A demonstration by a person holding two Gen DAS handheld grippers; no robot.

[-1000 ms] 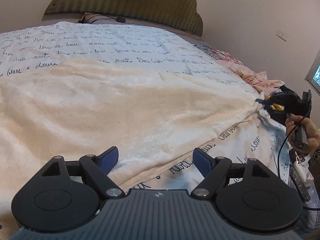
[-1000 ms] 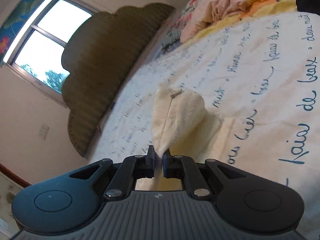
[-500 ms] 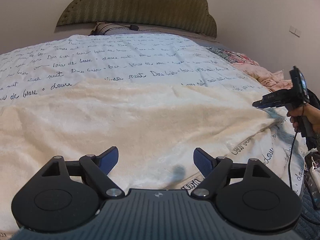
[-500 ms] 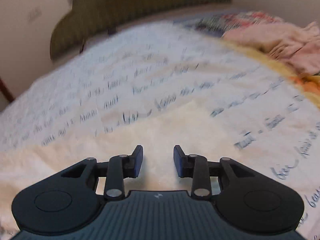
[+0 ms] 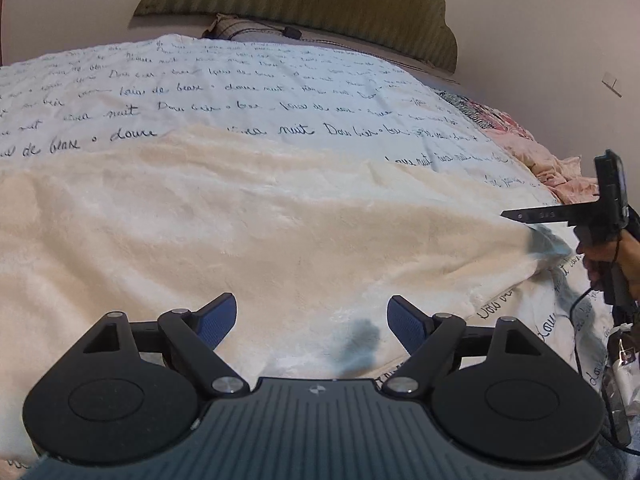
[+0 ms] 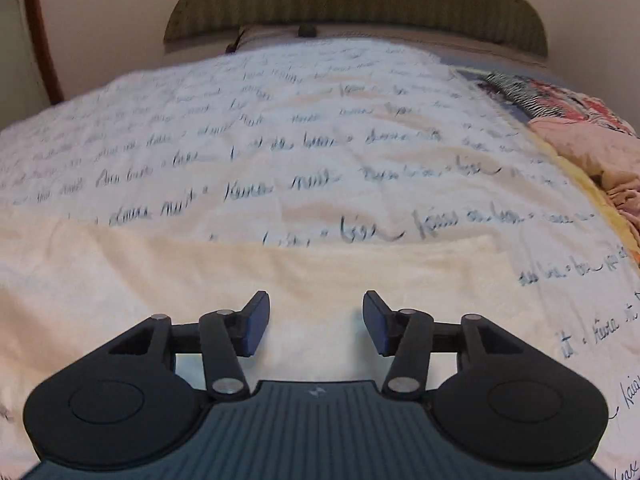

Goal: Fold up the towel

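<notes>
Right gripper [image 6: 315,322]: 1 second ago pinching cream towel [image 5: 248,236] corner; now jaws opening, nothing between them, corner released. Towel flat on bedspread [image 5: 240,80] ahead of both grippers. Left gripper [image 5: 311,324]: spread wide, empty. Spreading complete; first fold pending.

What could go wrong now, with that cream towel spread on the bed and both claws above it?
Both grippers are empty: the left gripper is open, the right gripper is opening with nothing between its pads. A regrip on the plush towel could also pinch the bedspread beneath. The towel's right corner looks rumpled, so the fold may come out crooked.
</notes>
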